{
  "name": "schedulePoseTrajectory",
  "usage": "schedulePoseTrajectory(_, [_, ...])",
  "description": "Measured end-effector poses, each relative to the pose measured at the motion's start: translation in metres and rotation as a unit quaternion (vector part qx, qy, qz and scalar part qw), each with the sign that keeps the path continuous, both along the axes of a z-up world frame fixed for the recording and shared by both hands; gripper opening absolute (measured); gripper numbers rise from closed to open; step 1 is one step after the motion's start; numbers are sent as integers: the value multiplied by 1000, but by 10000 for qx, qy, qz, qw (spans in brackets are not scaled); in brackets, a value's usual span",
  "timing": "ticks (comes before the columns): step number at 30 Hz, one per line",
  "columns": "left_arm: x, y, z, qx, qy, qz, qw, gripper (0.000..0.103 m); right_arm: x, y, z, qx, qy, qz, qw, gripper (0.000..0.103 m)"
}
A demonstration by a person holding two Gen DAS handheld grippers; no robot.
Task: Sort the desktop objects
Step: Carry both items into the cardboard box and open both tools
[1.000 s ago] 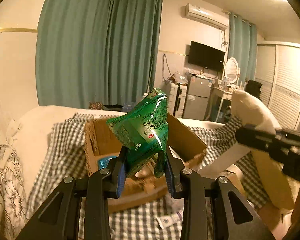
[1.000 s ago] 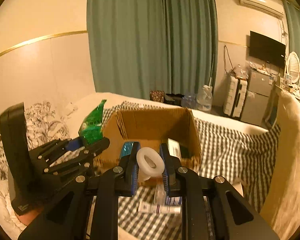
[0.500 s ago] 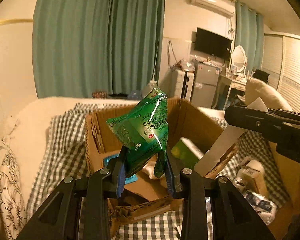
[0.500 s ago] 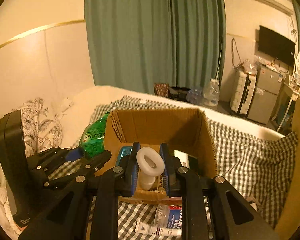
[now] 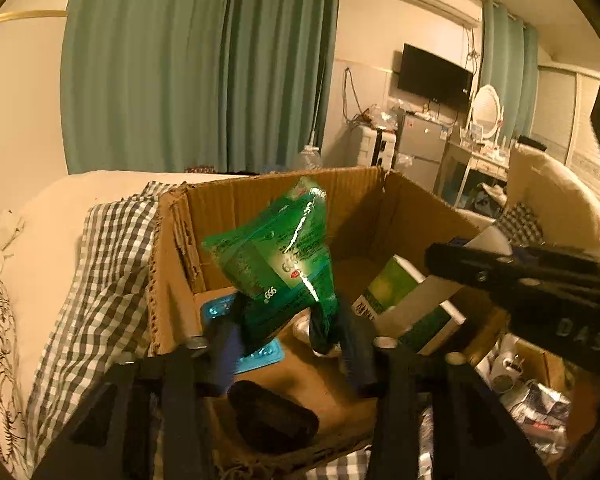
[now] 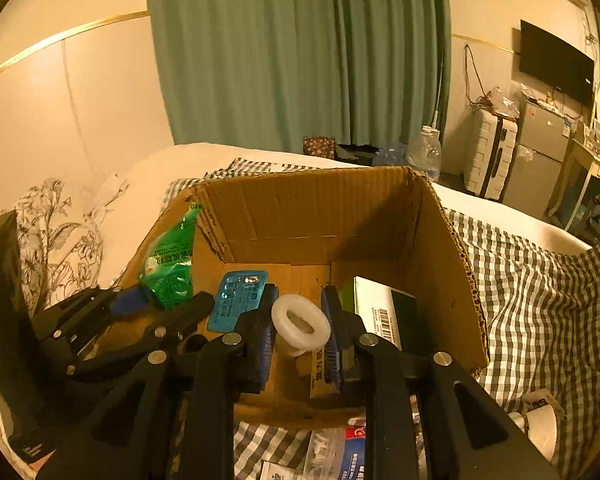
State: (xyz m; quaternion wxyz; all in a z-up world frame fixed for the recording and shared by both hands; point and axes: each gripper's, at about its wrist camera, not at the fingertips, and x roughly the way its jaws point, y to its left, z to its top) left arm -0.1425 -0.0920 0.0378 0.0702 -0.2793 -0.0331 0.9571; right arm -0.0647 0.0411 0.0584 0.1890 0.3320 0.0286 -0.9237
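Two grippers hang over an open cardboard box (image 6: pixel 440 240) that sits on a checked cloth (image 6: pixel 540 280). Just beyond the left gripper (image 5: pixel 290 340) a green packet (image 5: pixel 276 256) stands tilted between its fingers, above the box; the jaws have just been opening, and in the blur I cannot tell whether the pads touch the packet at all. The right gripper (image 6: pixel 298 330) holds a white ring (image 6: pixel 300 320) narrowly between its blue pads, though its jaws have just eased open slightly. Below both, inside the box, lie a blue blister pack (image 6: pixel 236 300), a green and white carton (image 5: pixel 412 300) leaning against the wall on the right gripper's side, and a dark lump (image 5: pixel 272 420) near the front wall. Loose small packets (image 6: pixel 340 456) lie on the cloth under the right gripper, outside the box. Compared with a second ago, both grippers are lower and closer to the box, and the packet has tipped over.
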Motion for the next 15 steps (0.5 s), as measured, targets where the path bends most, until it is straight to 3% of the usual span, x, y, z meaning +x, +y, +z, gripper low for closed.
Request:
schedulePoseTrajectory(2, [1, 1, 0, -101, 46, 28, 9999, 61, 0, 1, 3, 3, 69, -126, 9999, 43])
schedulePoseTrajectory(3, [2, 0, 0, -172, 67, 23, 9998, 64, 1, 3, 5, 4, 124, -197, 9997, 60])
schedulePoseTrajectory(4, [3, 0, 1, -182, 63, 10, 9998, 64, 3, 5, 8, -21, 196, -279, 9994, 64])
schedulePoseTrajectory(7, [7, 1, 9, -215, 59, 23, 9997, 67, 6, 14, 20, -96, 261, -438, 9987, 64])
schedulePoseTrajectory(10, [17, -1, 23, -171, 169, 115, 9996, 79, 16, 25, 36, -196, 331, -565, 9977, 64])
schedulePoseTrajectory(12, [28, -1, 36, -114, 257, 163, 9995, 93, 29, 35, 50, -228, 476, -641, 9965, 64])
schedulePoseTrajectory(15, [45, 3, 50, -150, 421, 276, 9986, 101, 51, 51, 68, -267, 663, -764, 9945, 68])
